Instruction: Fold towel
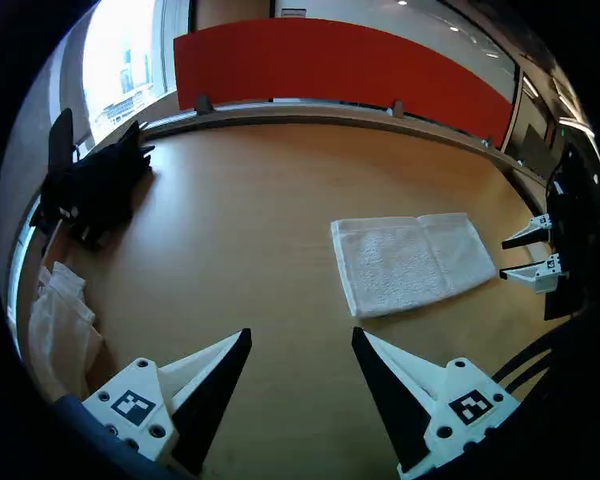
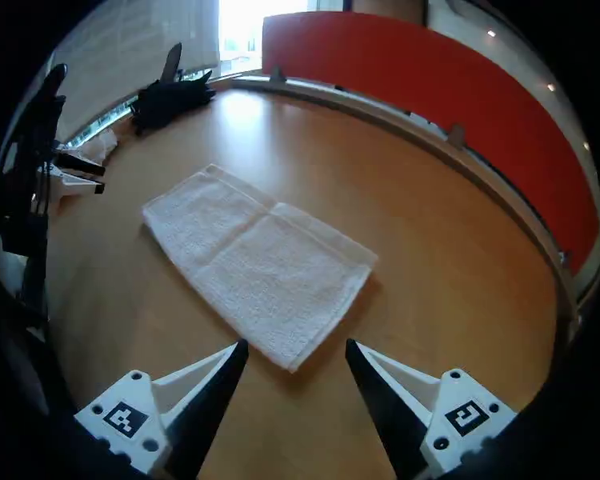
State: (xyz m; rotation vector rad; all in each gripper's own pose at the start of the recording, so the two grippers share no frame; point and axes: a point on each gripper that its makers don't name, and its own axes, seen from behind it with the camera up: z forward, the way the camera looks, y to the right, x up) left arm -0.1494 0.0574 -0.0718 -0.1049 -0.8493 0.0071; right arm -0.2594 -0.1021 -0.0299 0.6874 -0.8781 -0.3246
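White towel (image 2: pixel 260 264) lies flat on wooden surface (image 2: pixel 428 240), just ahead of right gripper (image 2: pixel 296 342), left gripper (image 1: pixel 300 331) farther off; both grippers released, holding nothing.

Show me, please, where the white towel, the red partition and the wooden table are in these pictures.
white towel (image 2: pixel 260 260), right gripper view, middle of its upper face.
red partition (image 2: pixel 460 88), right gripper view, middle of its red panel.
wooden table (image 2: pixel 444 240), right gripper view, bare wood beside the towel.
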